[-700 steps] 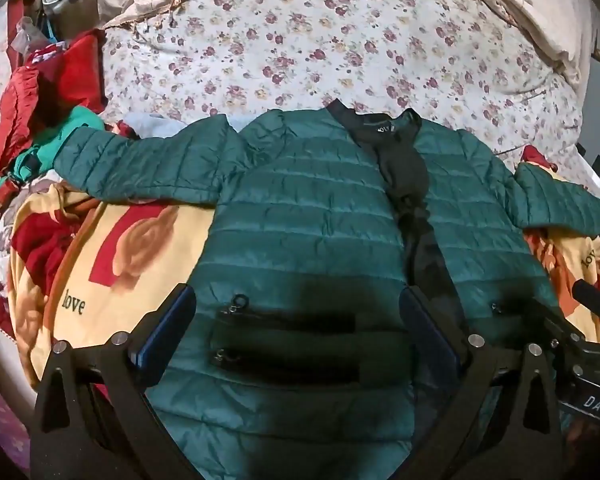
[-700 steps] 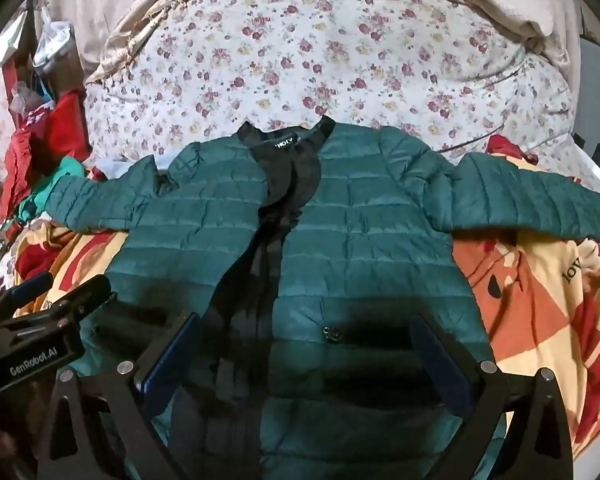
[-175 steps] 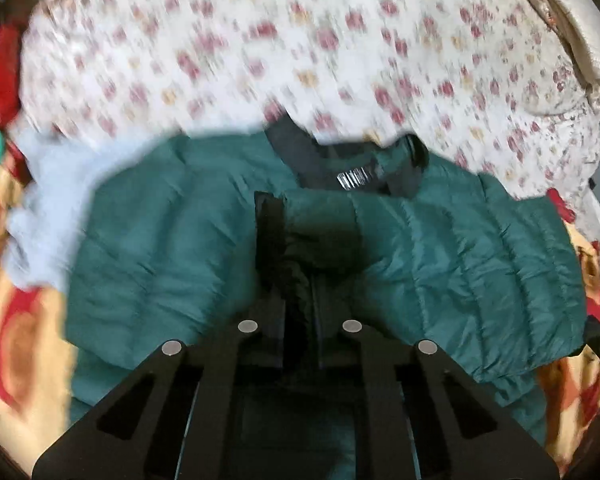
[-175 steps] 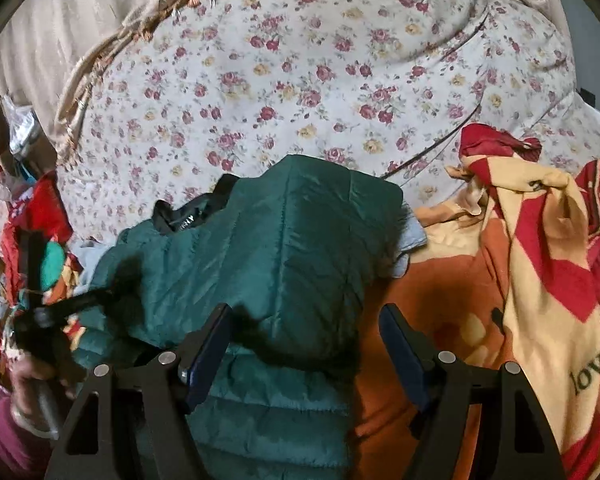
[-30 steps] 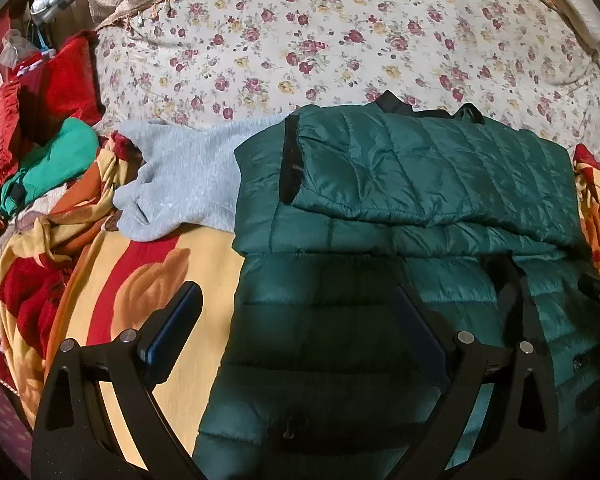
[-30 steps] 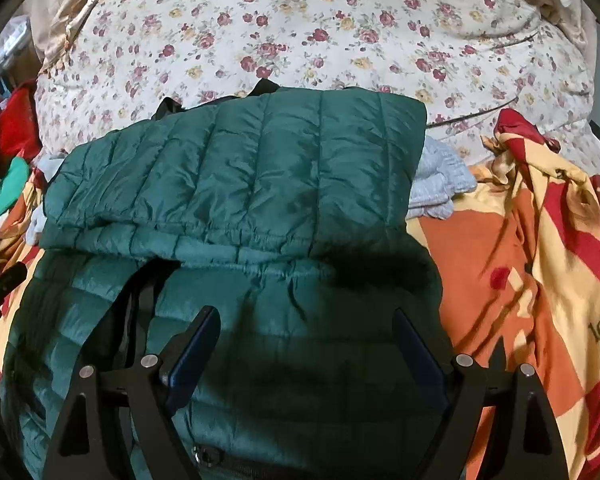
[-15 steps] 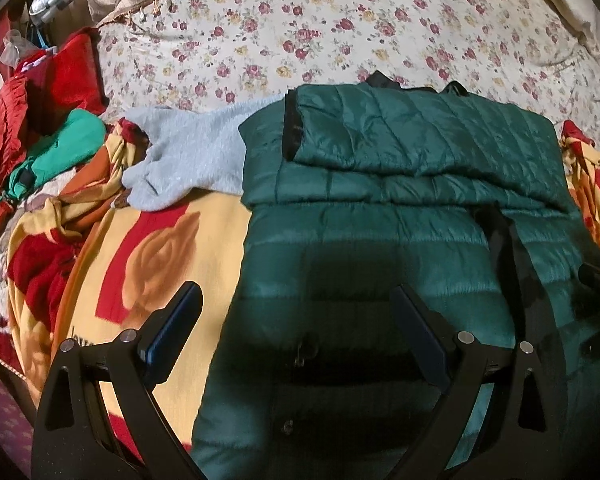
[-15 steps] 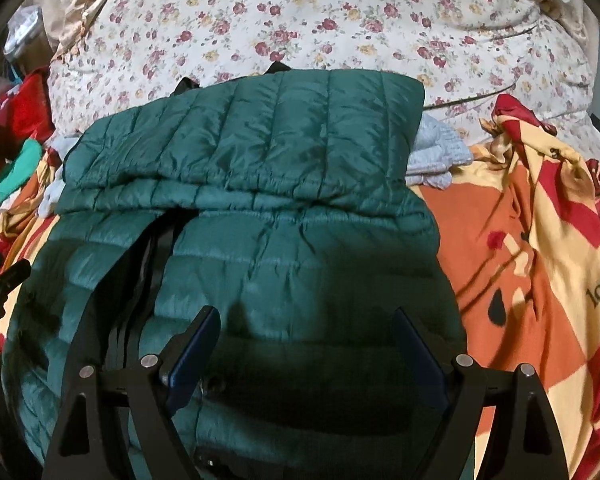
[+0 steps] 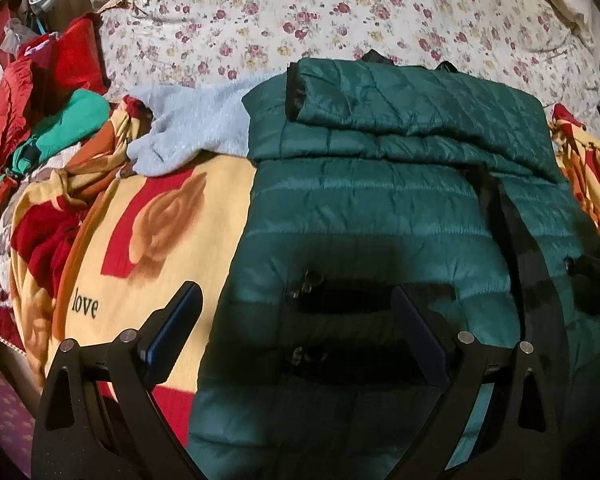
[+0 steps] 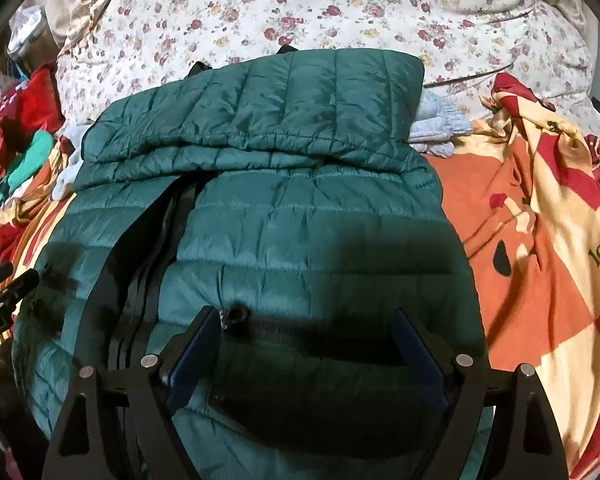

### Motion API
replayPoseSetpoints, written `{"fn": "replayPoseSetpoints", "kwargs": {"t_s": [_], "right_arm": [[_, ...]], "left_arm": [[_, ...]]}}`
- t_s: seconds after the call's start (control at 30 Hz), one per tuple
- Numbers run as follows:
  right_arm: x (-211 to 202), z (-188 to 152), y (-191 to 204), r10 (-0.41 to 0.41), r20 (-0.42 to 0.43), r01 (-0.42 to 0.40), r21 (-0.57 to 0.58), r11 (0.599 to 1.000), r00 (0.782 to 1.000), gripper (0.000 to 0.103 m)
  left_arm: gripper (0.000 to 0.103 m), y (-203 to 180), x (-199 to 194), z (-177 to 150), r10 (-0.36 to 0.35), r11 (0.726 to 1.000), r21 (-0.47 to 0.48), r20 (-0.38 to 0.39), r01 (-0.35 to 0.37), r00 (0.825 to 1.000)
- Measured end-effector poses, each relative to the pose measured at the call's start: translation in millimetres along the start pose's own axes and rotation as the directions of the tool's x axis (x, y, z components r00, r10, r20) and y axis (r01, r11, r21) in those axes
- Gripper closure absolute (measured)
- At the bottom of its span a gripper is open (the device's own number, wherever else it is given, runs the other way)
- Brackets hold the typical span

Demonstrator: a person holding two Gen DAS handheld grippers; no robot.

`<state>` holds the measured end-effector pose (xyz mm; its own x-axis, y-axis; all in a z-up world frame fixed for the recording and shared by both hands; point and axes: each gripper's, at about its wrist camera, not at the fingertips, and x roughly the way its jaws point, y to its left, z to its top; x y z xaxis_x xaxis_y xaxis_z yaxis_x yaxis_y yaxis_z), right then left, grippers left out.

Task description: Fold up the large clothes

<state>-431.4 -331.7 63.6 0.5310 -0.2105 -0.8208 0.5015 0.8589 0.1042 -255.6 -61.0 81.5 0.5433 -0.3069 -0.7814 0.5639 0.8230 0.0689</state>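
A dark green quilted jacket [image 9: 380, 208] [image 10: 300, 216] lies on the bed with both sleeves folded across its chest, black zipper band running down the front. My left gripper [image 9: 296, 312] hangs open over the jacket's lower left part, near two zip pulls, with nothing between its fingers. My right gripper [image 10: 304, 328] is open too, above the lower right part by a pocket zip. Each view shows a bit of the other gripper at its edge.
A yellow and red blanket [image 9: 160, 216] [image 10: 540, 240] printed "love" lies under the jacket. A grey garment [image 9: 196, 124] sits beside the jacket's shoulder. Red and green clothes [image 9: 48, 120] pile at the left. A floral quilt [image 9: 340, 12] covers the far side.
Both grippers have drawn back toward the jacket's hem, so more of its lower half and pocket zips show. The jaws stayed open and the jacket did not move.
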Motion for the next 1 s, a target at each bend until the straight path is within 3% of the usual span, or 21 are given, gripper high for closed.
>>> {"fn": "replayPoseSetpoints", "kwargs": {"t_s": [0.27, 0.6, 0.9, 1.0], "right_arm": [[-21, -4, 3, 0.019, -0.010, -0.020, -0.028, 0.999, 1.000, 0.017], [-36, -21, -5, -0.017, -0.004, 0.017, -0.025, 1.000, 1.000, 0.017], [-47, -57, -42, 0.017, -0.113, -0.017, -0.001, 1.000, 0.993, 0.017], [-50, -67, -60, 0.045, -0.139, -0.039, 0.043, 0.998, 0.989, 0.017]], "left_arm": [[0.008, 8, -7, -17, -0.032, 0.999, 0.007, -0.023, 0.033, 0.999], [0.008, 31, -9, -39, -0.155, 0.985, -0.097, -0.104, 0.145, 0.982], [0.008, 47, -11, -66, -0.212, 0.973, -0.127, -0.180, 0.191, 0.961], [0.008, 62, -7, -72, -0.238, 0.960, -0.199, -0.194, 0.199, 0.952]]}}
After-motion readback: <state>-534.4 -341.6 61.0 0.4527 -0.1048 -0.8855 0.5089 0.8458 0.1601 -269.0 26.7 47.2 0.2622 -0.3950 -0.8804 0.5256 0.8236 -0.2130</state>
